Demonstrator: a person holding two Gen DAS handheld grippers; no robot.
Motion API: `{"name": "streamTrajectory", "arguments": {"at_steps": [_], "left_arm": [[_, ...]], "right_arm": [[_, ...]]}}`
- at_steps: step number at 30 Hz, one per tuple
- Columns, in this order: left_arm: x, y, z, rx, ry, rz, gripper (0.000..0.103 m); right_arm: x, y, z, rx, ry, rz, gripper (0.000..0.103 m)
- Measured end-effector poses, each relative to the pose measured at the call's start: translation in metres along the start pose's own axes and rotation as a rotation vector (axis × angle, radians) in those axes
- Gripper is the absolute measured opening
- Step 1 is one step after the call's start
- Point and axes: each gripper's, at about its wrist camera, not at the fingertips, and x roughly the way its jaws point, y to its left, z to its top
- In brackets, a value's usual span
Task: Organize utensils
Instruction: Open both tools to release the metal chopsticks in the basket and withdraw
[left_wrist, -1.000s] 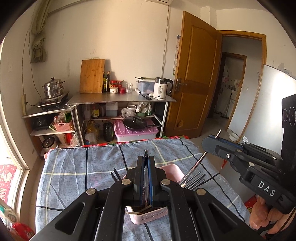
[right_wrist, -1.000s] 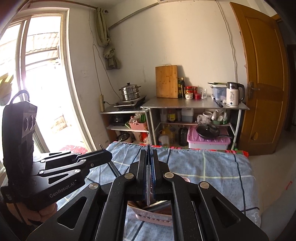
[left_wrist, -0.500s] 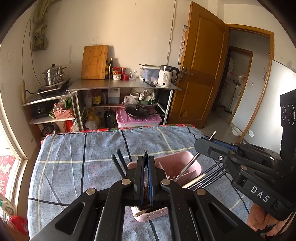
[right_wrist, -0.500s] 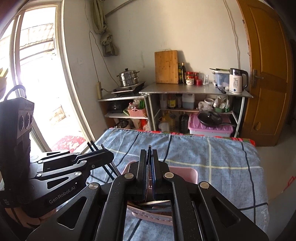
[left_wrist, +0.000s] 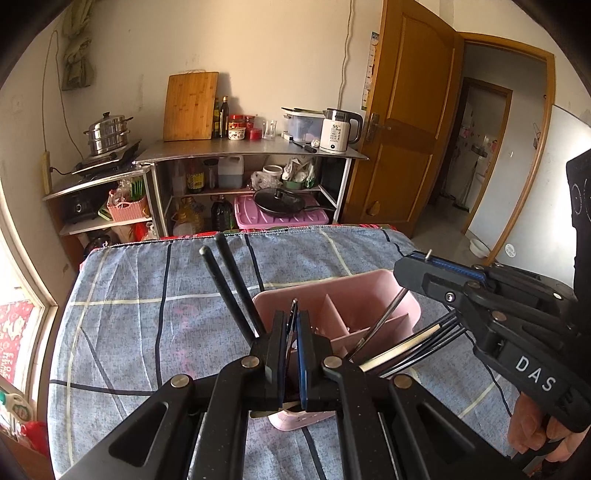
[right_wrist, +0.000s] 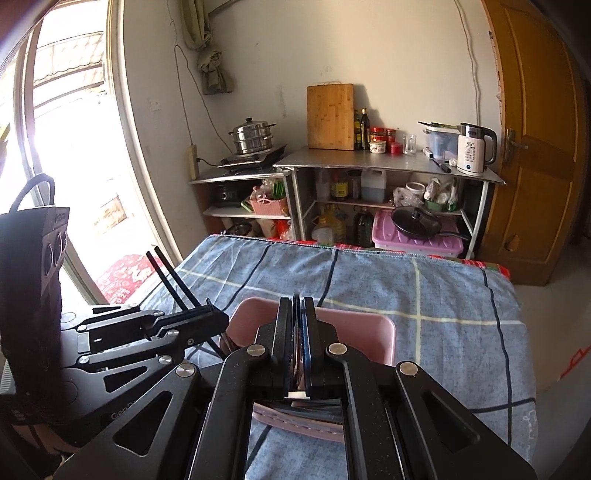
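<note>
A pink divided utensil holder (left_wrist: 373, 295) stands on the blue checked tablecloth (left_wrist: 147, 295); it also shows in the right wrist view (right_wrist: 351, 325). My left gripper (left_wrist: 292, 321) is shut on a pair of black chopsticks (left_wrist: 229, 280) that point up and left, above the holder's left side. My right gripper (right_wrist: 297, 314) is shut on a thin metal utensil (left_wrist: 388, 317) that slants down into the holder. It also shows in the left wrist view (left_wrist: 424, 273). Several dark utensils (left_wrist: 417, 343) lean out of the holder's right side.
The table's far edge (left_wrist: 258, 230) faces a steel shelf unit (left_wrist: 251, 151) with a kettle (left_wrist: 338, 131), cutting board and bottles. A wooden door (left_wrist: 406, 122) stands to the right. A window (right_wrist: 62, 147) is on the left.
Both grippers have tilted downward and moved in over the pink holder. The black chopsticks and the metal utensil now stand over or in the holder.
</note>
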Motion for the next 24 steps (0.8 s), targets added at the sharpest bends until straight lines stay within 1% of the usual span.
{"name": "streamTrajectory", "arguments": {"at_steps": [2, 6, 15, 20, 24], "left_arm": [[-0.001, 0.000, 0.000, 0.000, -0.001, 0.003, 0.005], [-0.007, 0.001, 0.000, 0.001, -0.008, 0.013, 0.005], [-0.037, -0.006, -0.001, -0.008, -0.047, 0.030, 0.005], [-0.064, -0.016, -0.011, -0.004, -0.076, 0.030, 0.006], [-0.081, -0.025, -0.021, 0.001, -0.085, 0.023, 0.010]], "right_arm": [[-0.001, 0.000, 0.000, 0.000, 0.001, -0.008, 0.005], [-0.004, -0.002, 0.001, 0.007, -0.004, -0.008, 0.010], [-0.031, -0.003, -0.002, 0.017, -0.040, -0.014, 0.011], [-0.054, -0.001, -0.013, 0.027, -0.054, -0.018, 0.011], [-0.072, 0.000, -0.027, 0.037, -0.056, -0.023, 0.011]]}}
